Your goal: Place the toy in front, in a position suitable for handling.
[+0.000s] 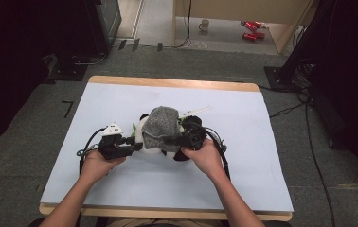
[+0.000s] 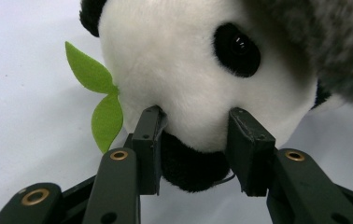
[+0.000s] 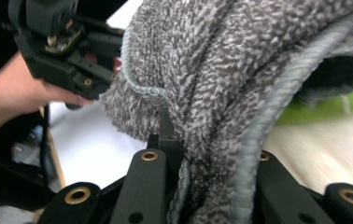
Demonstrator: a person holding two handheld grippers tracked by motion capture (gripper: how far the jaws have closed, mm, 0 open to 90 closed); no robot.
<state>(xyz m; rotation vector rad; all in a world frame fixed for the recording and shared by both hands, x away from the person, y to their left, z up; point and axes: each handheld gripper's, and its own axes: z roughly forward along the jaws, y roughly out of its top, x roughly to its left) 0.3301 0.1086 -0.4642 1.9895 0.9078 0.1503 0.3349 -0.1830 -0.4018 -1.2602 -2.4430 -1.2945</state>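
A black-and-white panda plush (image 1: 144, 135) lies at the middle of the table, with a grey knitted cloth (image 1: 160, 123) draped over its head. My left gripper (image 1: 132, 142) comes in from the left. In the left gripper view its jaws press on both sides of the panda's (image 2: 174, 60) white muzzle and black chin, so the left gripper (image 2: 193, 135) is shut on the plush. A green felt leaf (image 2: 97, 93) sticks out beside the muzzle. My right gripper (image 1: 167, 140) is shut on the grey cloth (image 3: 221, 70); its folds are pinched between the jaws of the right gripper (image 3: 207, 154).
A white sheet (image 1: 120, 99) covers the table, whose wooden edge shows at the back and front. Cables trail on the floor at the right. Beyond the table a mug (image 1: 204, 24) and red cans (image 1: 253, 29) sit on the floor.
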